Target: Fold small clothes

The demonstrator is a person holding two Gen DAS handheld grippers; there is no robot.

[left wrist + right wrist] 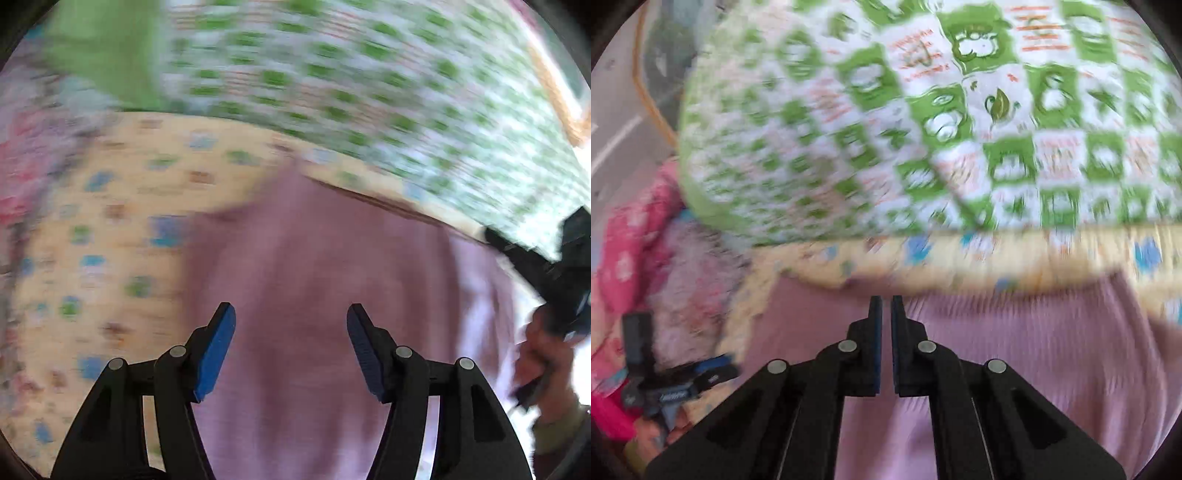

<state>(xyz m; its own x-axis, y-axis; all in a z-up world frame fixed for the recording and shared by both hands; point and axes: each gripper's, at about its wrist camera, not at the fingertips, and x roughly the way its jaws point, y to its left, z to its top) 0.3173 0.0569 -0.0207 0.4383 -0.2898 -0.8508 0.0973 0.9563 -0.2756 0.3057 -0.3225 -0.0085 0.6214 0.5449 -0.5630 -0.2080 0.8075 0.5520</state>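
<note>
Although both views are smeared by motion, the main items can be listed. Item one: a pink garment (1015, 369), soft fabric with fine lengthwise ribbing, lying spread flat and filling the lower middle of both wrist views; its far edge is gently curved. Item two: a yellow sheet (110, 229) beneath it, thin cloth printed with small blue, green and brown squares. Item three: a green-and-white quilt (923, 122), puffy and rounded, checked with green squares bearing cartoon figures and white squares with red lettering; it lies on the yellow sheet just beyond the garment's far edge. Item four: a pink blanket (631, 229) with pale blotches, bunched at the left of the right wrist view.

Left gripper (291, 314): black hinged arms, flat blue ribbed pads, jaws wide apart over the pink garment with nothing between them. Right gripper (886, 306): same build, jaws nearly together with a thin gap; whether any cloth sits between them cannot be told. The person's right hand (543, 354) shows, blurred, at the right edge of the left wrist view.
</note>
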